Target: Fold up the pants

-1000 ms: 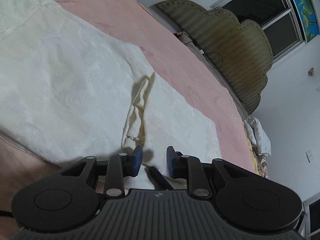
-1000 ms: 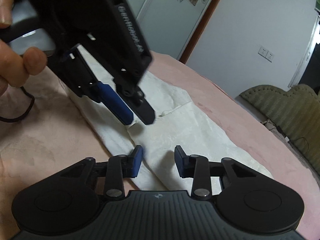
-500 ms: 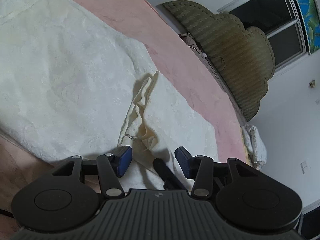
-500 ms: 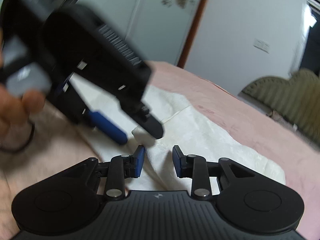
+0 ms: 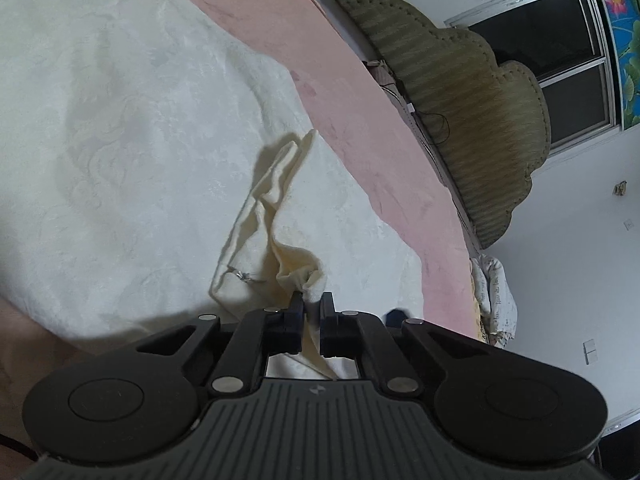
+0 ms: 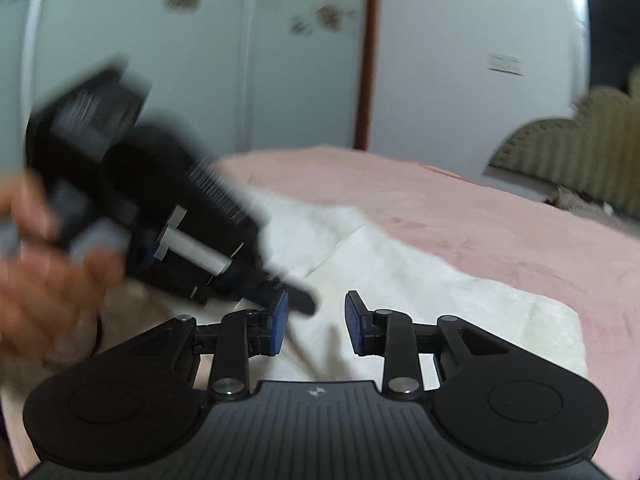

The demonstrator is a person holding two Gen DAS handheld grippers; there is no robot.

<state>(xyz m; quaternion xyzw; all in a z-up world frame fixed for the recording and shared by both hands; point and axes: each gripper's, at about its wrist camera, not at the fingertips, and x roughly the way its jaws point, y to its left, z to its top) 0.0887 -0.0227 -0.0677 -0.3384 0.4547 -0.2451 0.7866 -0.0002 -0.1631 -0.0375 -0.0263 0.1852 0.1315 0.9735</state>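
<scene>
Pink bedspread (image 5: 384, 152) covers the bed, faint darker stains on it. Olive-green scalloped headboard (image 5: 472, 120) at the far end, ribbed texture, a thin dark cable (image 5: 436, 120) hanging on its front. Crumpled printed fabric (image 5: 490, 292) bunched by the bed's edge below the headboard. Dark window (image 5: 560, 64) with a metal frame above the headboard, colourful floral curtain (image 5: 624, 40) beside it. White wall with a switch plate (image 5: 590, 350). Right wrist view, blurred: pale wardrobe doors (image 6: 200, 60) with flower decals, brown vertical trim (image 6: 370, 52), wall socket (image 6: 506, 65).
</scene>
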